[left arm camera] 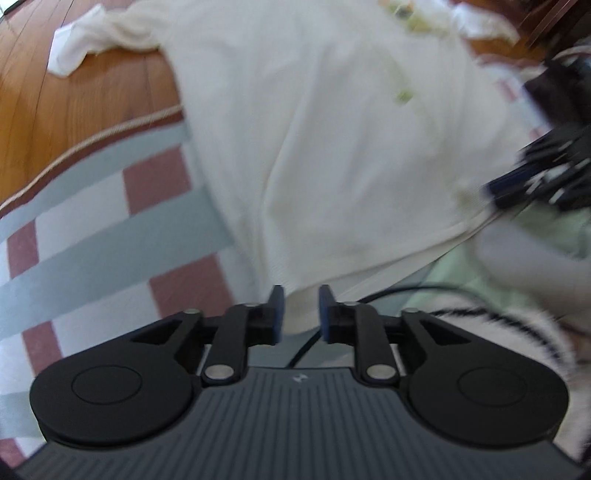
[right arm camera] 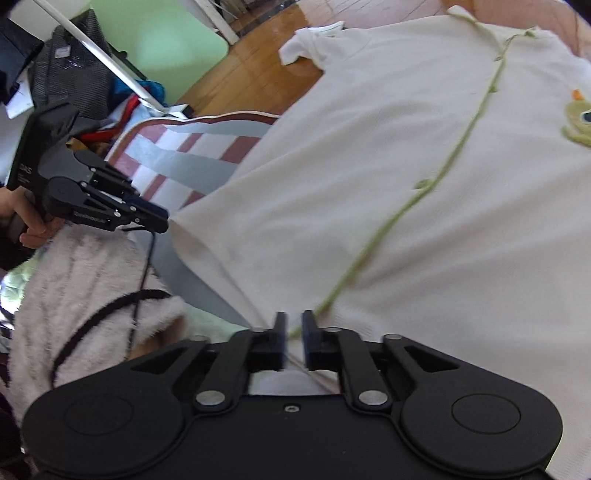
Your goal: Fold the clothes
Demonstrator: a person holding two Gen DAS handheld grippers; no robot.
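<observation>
A cream garment [left arm camera: 332, 147] with a green trim line [right arm camera: 454, 155] and a green appliqué [right arm camera: 578, 125] lies spread on a checked rug [left arm camera: 92, 240]. One sleeve [left arm camera: 74, 55] trails onto the wood floor. My left gripper [left arm camera: 301, 295] hovers at the garment's near corner, jaws apart, and no cloth is pinched. In the right wrist view it [right arm camera: 162, 221] sits just beside that corner, held by a hand [right arm camera: 33, 229]. My right gripper [right arm camera: 294, 319] stands over the hem where the green trim ends, with a narrow gap and nothing pressed. It shows blurred [left arm camera: 498, 188] at the right in the left wrist view.
Wood floor [right arm camera: 251, 74] lies beyond the rug [right arm camera: 177, 162]. A fluffy white striped cloth [right arm camera: 74, 280] and a black cable [right arm camera: 144, 266] sit at the near left. A heap of clothes and bags [right arm camera: 122, 92] stands at the far left, with more white cloth [left arm camera: 480, 22] past the garment.
</observation>
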